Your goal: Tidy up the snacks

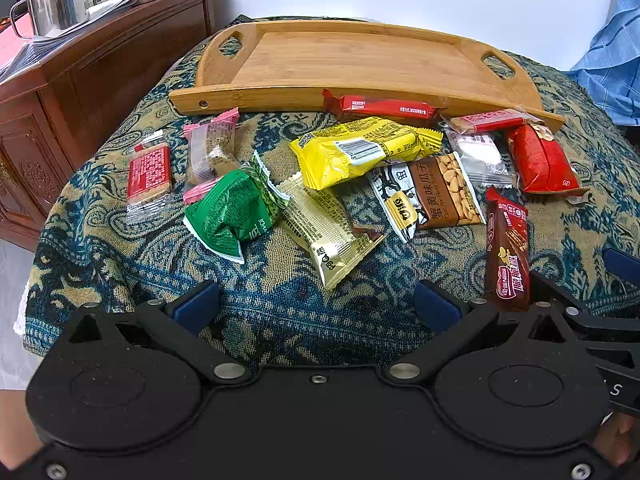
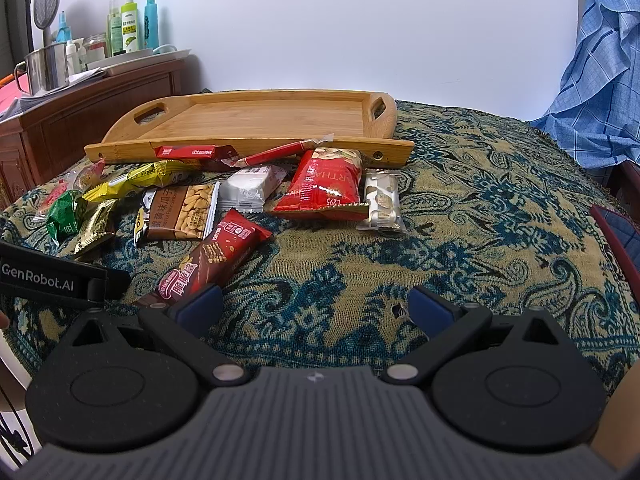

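Several wrapped snacks lie scattered on a patterned cloth in front of an empty bamboo tray (image 1: 352, 60) (image 2: 256, 116). Among them are a yellow pack (image 1: 356, 148), a green pack (image 1: 232, 208), a gold pack (image 1: 324, 228), a brown seed pack (image 1: 444, 192) (image 2: 180, 212), a red pouch (image 1: 540, 160) (image 2: 324, 180) and a brown wafer bar (image 1: 506, 252) (image 2: 212, 260). My left gripper (image 1: 316, 304) hovers open just short of the pile, nothing between its fingers. My right gripper (image 2: 316, 306) is open too, over bare cloth, with the wafer bar beside its left finger (image 2: 200, 306).
A dark wooden cabinet (image 1: 80, 92) (image 2: 80, 112) stands at the left with a steel pot (image 1: 56, 0), papers and bottles (image 2: 128, 24) on top. Blue checked fabric (image 2: 600, 80) hangs at the right. A dark red-edged object (image 2: 616, 232) lies at the cloth's right edge.
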